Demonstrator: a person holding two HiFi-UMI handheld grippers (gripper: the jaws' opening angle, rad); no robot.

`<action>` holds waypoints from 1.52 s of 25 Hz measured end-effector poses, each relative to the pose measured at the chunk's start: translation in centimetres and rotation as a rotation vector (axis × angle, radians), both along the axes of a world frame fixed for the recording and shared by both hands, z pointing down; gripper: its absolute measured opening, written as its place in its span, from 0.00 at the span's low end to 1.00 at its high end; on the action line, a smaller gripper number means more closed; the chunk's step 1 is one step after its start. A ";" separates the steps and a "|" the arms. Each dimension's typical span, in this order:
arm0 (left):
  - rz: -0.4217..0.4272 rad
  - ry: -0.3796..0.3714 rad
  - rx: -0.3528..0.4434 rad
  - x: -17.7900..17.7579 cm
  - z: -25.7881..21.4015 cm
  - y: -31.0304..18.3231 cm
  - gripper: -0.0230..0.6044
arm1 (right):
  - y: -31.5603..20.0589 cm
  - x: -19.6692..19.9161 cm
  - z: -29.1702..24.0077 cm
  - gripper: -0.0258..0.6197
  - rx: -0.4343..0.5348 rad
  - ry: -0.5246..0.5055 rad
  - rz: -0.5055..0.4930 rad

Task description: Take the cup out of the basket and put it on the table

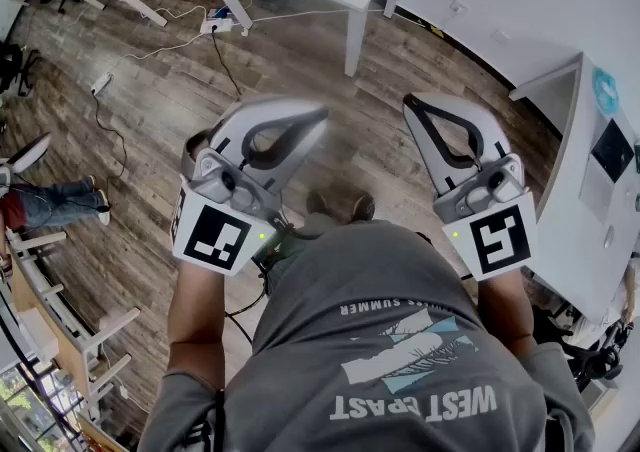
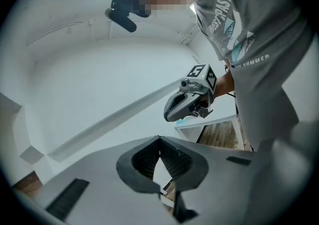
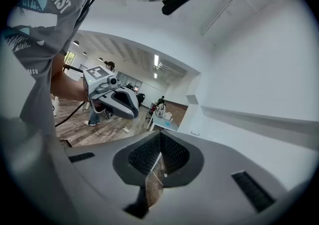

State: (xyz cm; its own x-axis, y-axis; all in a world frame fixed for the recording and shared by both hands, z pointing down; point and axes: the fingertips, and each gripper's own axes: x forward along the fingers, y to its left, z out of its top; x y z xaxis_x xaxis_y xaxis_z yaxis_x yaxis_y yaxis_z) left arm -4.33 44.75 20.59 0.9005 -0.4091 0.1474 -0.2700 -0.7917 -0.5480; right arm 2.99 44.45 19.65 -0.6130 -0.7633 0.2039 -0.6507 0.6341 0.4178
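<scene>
Left tongs [image 2: 159, 141] and right tongs [image 3: 160, 136] are pressed together on nothing; neither cup nor basket shows, so weight and hold can't be judged.

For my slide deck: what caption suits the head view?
Over a wood floor, a person holds left tongs and right tongs shut and empty; no cup or basket visible.

wooden floor [image 1: 150, 110], power strip [image 1: 222, 24] with white cable [image 1: 160, 48], grey printed t-shirt [image 1: 400, 360], brown shoes [image 1: 362, 206]
</scene>
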 end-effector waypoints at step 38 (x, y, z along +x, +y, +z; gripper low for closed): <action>0.091 0.047 -0.006 -8.3 0.8 -3.9 0.05 | -4.2 -7.6 -0.7 0.06 0.065 -0.005 0.132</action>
